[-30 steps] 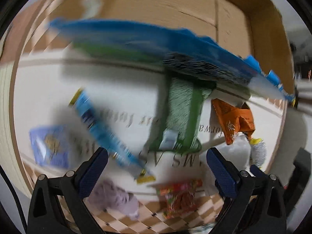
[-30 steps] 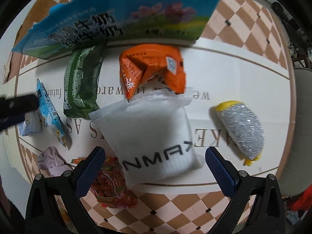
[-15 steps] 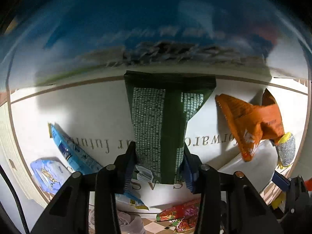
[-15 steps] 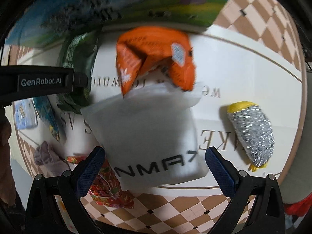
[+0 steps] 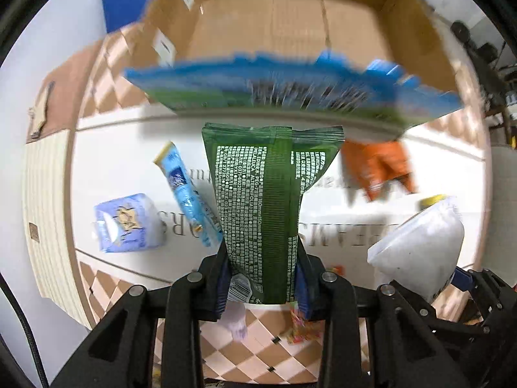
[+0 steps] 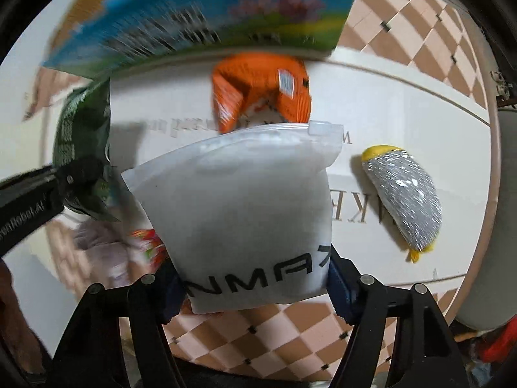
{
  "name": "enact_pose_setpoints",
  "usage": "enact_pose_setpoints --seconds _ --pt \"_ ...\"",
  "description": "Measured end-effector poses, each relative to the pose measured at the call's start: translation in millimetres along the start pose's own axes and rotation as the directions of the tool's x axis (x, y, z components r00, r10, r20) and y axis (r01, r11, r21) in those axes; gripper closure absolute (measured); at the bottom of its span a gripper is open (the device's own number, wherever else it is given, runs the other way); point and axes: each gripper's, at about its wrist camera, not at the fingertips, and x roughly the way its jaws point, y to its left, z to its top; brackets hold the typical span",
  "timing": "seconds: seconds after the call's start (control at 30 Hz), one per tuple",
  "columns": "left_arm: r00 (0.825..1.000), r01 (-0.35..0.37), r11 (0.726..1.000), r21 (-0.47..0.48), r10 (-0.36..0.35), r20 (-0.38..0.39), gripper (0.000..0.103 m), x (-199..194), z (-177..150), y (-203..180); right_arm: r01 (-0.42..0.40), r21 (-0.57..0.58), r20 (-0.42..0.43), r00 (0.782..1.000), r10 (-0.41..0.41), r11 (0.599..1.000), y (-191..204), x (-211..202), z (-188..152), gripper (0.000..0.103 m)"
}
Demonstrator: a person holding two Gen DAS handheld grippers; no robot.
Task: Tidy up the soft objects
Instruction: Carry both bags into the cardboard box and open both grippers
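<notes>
My left gripper [image 5: 261,286] is shut on a dark green pouch [image 5: 268,200] with white print and holds it up off the white mat [image 5: 113,148]. The pouch also shows in the right wrist view [image 6: 82,129]. My right gripper [image 6: 255,283] is shut on a white zip bag [image 6: 245,213] with black letters, lifted above the mat; the bag also shows in the left wrist view [image 5: 420,249]. An open cardboard box [image 5: 290,22] stands beyond the mat.
A large blue and green pack [image 5: 290,87] lies at the box's front edge. On the mat lie an orange pouch [image 6: 261,90], a silver and yellow sponge [image 6: 404,200], a light blue tube pack [image 5: 187,190] and a pale blue tissue pack [image 5: 126,223]. A lilac cloth [image 6: 103,245] and a red snack bag [image 6: 152,249] lie near me.
My left gripper closed on the green pouch and lifted it off the mat. My right gripper closed on the white zip bag and raised it.
</notes>
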Motion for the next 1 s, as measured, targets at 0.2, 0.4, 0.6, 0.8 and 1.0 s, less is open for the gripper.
enact_pose_setpoints --seconds 0.2,0.4,0.6,0.8,1.0 --pt "0.991 0.085 0.996 0.008 -0.086 0.107 0.073 -98 64 12 -0.109 0.047 0.144 0.984 0.102 0.993 -13 -104 0 0.028" --pt "0.987 0.104 0.994 0.029 -0.107 0.120 0.073 -116 153 24 -0.137 0.080 0.248 0.962 0.113 0.987 4 -165 70 0.028" --pt "0.978 0.209 0.978 -0.008 -0.209 -0.006 0.073 -62 252 45 -0.105 0.162 0.211 0.975 0.069 0.981 21 -139 176 0.028" --pt "0.969 0.219 0.975 0.038 -0.212 -0.125 0.073 11 321 39 -0.043 0.203 0.134 0.991 0.016 0.978 28 -64 267 0.028" --pt "0.960 0.215 0.973 0.079 -0.196 -0.198 0.073 49 350 30 0.021 0.208 0.096 0.995 -0.041 0.978 35 -22 316 0.028"
